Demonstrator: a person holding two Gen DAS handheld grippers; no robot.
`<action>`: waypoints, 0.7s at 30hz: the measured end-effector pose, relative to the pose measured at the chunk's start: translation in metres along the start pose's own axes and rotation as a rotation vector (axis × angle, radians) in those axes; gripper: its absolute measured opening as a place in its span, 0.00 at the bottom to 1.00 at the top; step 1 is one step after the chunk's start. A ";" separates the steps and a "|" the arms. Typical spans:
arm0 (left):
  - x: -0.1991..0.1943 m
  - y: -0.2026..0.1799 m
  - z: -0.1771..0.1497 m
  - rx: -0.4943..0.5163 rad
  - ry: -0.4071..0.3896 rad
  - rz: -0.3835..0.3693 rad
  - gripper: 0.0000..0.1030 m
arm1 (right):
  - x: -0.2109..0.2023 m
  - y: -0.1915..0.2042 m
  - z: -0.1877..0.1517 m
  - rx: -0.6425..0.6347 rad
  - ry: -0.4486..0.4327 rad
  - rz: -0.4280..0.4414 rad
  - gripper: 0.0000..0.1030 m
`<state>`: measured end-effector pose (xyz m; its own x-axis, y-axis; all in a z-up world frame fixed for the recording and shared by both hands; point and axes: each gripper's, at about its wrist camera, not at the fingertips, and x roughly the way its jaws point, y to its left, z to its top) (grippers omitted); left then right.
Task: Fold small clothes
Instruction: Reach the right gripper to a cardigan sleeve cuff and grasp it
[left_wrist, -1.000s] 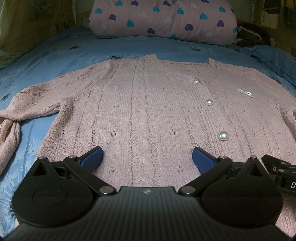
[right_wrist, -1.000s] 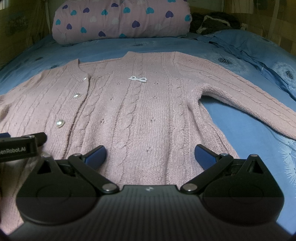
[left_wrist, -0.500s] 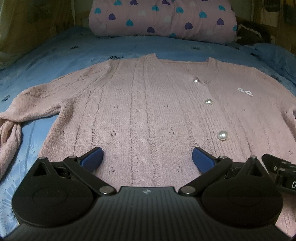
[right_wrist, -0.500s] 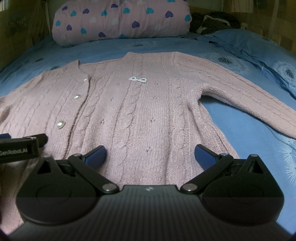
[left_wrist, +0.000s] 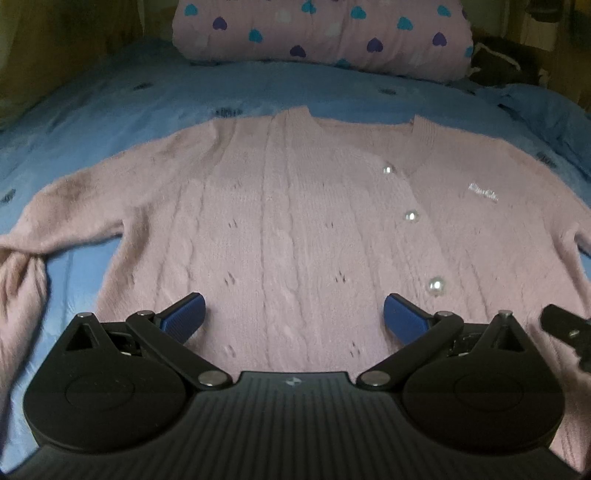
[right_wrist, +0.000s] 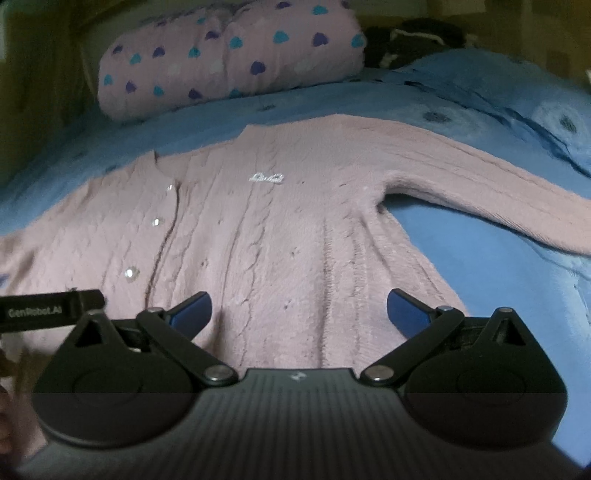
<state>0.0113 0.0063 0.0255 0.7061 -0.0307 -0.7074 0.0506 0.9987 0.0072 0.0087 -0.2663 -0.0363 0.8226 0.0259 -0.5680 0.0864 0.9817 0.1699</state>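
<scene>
A pink cable-knit cardigan (left_wrist: 295, 206) with pearl buttons lies flat, front up, on a blue bed; it also shows in the right wrist view (right_wrist: 280, 229). Its left sleeve (left_wrist: 22, 273) bends down at the left edge. Its right sleeve (right_wrist: 491, 199) stretches out to the right. My left gripper (left_wrist: 293, 319) is open and empty, just above the cardigan's lower left half. My right gripper (right_wrist: 297, 314) is open and empty above the lower right half. Each gripper's edge shows in the other's view.
A pink pillow with heart prints (left_wrist: 325, 37) lies at the head of the bed. The blue bedsheet (left_wrist: 110, 110) surrounds the cardigan. Dark clothing (right_wrist: 413, 37) sits at the back right. A crumpled blue duvet (right_wrist: 517, 96) lies to the right.
Both grippers have pulled back and up a little. The right wrist view has tilted and blurred. The cardigan has not moved and both grippers stay open.
</scene>
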 end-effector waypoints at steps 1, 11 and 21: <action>-0.003 0.001 0.003 0.007 -0.007 0.001 1.00 | -0.003 -0.004 0.002 0.025 0.001 0.009 1.00; -0.018 -0.001 0.028 0.040 -0.050 -0.016 1.00 | -0.035 -0.062 0.046 0.185 -0.121 -0.095 1.00; 0.008 -0.002 0.031 0.025 -0.020 -0.052 1.00 | -0.005 -0.141 0.050 0.550 -0.012 -0.150 1.00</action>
<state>0.0387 0.0029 0.0413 0.7162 -0.0836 -0.6929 0.1054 0.9944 -0.0111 0.0204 -0.4148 -0.0166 0.7847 -0.1114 -0.6098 0.4801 0.7316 0.4840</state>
